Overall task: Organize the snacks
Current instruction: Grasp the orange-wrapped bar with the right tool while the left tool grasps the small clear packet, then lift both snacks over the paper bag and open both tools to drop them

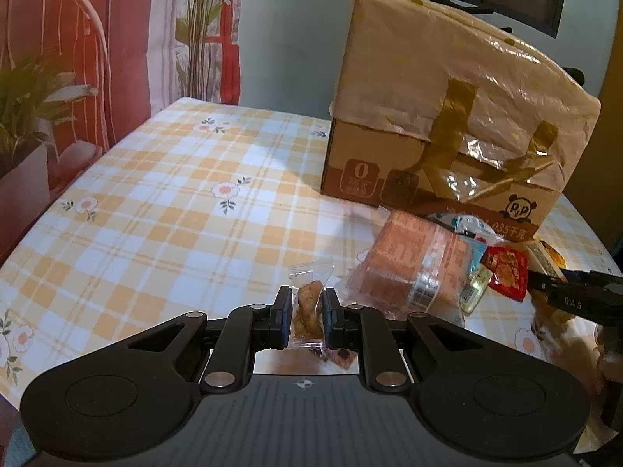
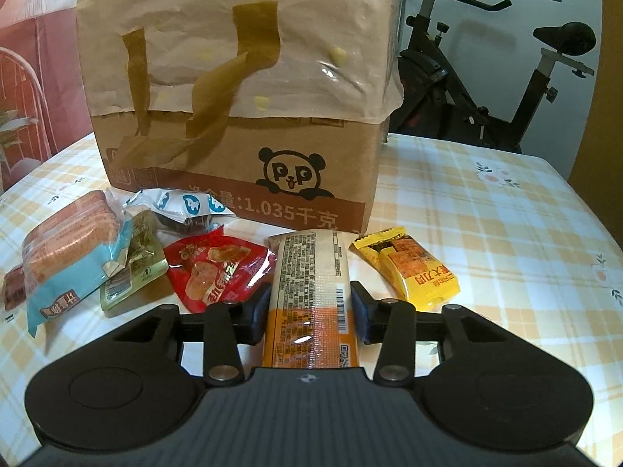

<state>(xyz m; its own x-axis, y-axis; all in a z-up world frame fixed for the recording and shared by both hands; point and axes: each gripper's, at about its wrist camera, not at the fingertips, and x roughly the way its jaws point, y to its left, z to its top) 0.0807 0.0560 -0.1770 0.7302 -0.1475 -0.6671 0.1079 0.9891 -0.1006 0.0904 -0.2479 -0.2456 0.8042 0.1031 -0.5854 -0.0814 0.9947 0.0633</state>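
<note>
My left gripper (image 1: 307, 296) is shut on a small clear packet (image 1: 309, 305) holding brown snack pieces, low over the checked tablecloth (image 1: 155, 202). My right gripper (image 2: 310, 292) is shut on a long beige-and-orange snack packet (image 2: 311, 268); both pads press its sides. Beside it lie a red packet (image 2: 212, 268) on the left and a yellow packet (image 2: 412, 272) on the right. Further left are a green packet (image 2: 136, 268), a blue-and-orange pack (image 2: 66, 249) and a white-and-blue wrapper (image 2: 183, 204). In the left wrist view, the orange pack (image 1: 412, 264) and red packet (image 1: 506, 272) lie at right.
A tall cardboard box (image 2: 241, 179) with a paper bag pulled over its top stands behind the snacks. An exercise bike (image 2: 486, 78) is beyond the table's far right edge. A chair (image 1: 58, 58) and a plant (image 1: 27, 93) stand off the left side.
</note>
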